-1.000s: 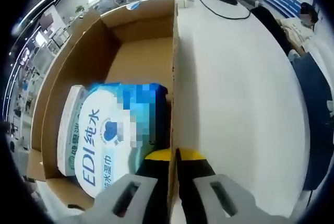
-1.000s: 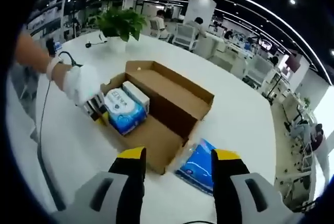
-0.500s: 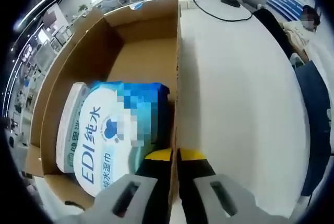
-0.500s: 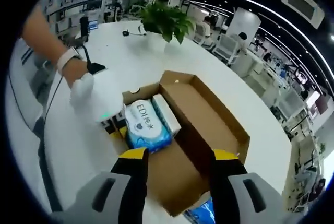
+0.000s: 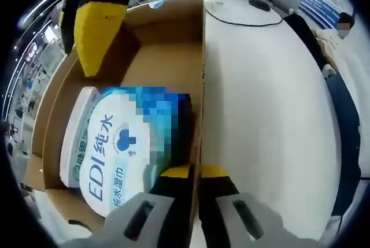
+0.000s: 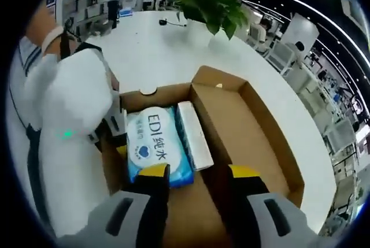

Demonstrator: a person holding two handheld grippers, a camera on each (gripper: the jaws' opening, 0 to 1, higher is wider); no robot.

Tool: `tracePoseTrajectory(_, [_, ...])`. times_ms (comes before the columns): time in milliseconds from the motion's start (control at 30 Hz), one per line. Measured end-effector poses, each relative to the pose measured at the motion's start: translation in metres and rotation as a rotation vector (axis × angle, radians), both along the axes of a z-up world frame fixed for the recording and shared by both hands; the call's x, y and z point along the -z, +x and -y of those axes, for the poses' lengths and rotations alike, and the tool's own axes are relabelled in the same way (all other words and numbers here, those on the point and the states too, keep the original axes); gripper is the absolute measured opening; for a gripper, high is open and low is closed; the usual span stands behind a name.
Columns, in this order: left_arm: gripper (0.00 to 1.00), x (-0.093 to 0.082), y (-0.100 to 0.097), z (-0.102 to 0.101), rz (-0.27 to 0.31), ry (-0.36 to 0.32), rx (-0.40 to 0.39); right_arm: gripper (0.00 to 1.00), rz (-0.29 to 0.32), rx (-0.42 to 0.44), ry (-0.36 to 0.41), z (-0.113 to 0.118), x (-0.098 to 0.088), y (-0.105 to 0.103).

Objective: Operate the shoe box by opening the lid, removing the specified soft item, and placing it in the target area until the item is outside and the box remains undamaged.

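Observation:
The open cardboard shoe box (image 5: 156, 69) holds a blue and white wet-wipes pack (image 5: 124, 144) at its near end. My left gripper (image 5: 195, 171) is shut on the box's right side wall, one yellow tip on each side of the cardboard. A yellow finger of my right gripper (image 5: 98, 28) hangs over the box at the upper left. In the right gripper view, my right gripper (image 6: 199, 173) is open just above the wipes pack (image 6: 151, 147), with the box (image 6: 254, 138) below. The left gripper (image 6: 117, 135), held by a white-gloved hand (image 6: 75, 103), is at the box's left wall.
A slim white pack (image 6: 193, 135) lies against the wipes inside the box. The box stands on a white table (image 5: 266, 103) with a black cable (image 5: 243, 19) at its far end. A potted plant (image 6: 214, 5) stands beyond the box. A person sits at the table's right edge.
My right gripper has come down close over the box and the wipes pack, and its yellow finger has entered the left gripper view. The left gripper stays clamped on the wall.

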State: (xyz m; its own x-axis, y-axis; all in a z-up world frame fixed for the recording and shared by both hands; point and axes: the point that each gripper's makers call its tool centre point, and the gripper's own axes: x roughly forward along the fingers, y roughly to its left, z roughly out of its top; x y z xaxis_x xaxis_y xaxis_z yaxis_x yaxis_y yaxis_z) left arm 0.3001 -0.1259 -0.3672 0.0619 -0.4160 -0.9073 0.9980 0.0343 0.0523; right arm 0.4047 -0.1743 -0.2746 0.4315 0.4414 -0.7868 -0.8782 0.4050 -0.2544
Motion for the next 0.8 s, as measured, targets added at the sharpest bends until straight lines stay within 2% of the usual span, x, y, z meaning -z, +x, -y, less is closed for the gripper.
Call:
tracePoseTrajectory(167, [0.02,0.000,-0.001,0.000,-0.013,-0.011,-0.009,0.36,-0.018,-0.019,-0.004,-0.016,0.010,0.007])
tracePoseTrajectory(300, [0.02,0.001,-0.001,0.000,-0.012,-0.017,-0.015,0.36,-0.027,-0.049,-0.036,-0.029,0.021,0.010])
tracePoseTrajectory(400, [0.02,0.000,-0.001,0.001,-0.014,-0.024,-0.020,0.33,-0.028,-0.063,-0.052,-0.035,0.024,0.011])
tracePoseTrajectory(467, [0.02,0.000,-0.001,0.001,-0.017,-0.027,-0.022,0.29,-0.015,-0.071,-0.036,-0.042,0.022,0.014])
tracePoseTrajectory(533, [0.02,0.000,-0.001,0.001,-0.015,-0.029,-0.022,0.27,-0.011,-0.082,-0.085,-0.043,0.024,0.011])
tracePoseTrajectory(667, [0.02,-0.001,-0.001,0.001,-0.015,-0.031,-0.025,0.23,-0.014,-0.095,-0.105,-0.049,0.023,0.007])
tracePoseTrajectory(800, [0.02,0.000,-0.001,0.002,-0.017,-0.033,-0.022,0.20,-0.029,-0.101,-0.117,-0.044,0.027,0.010])
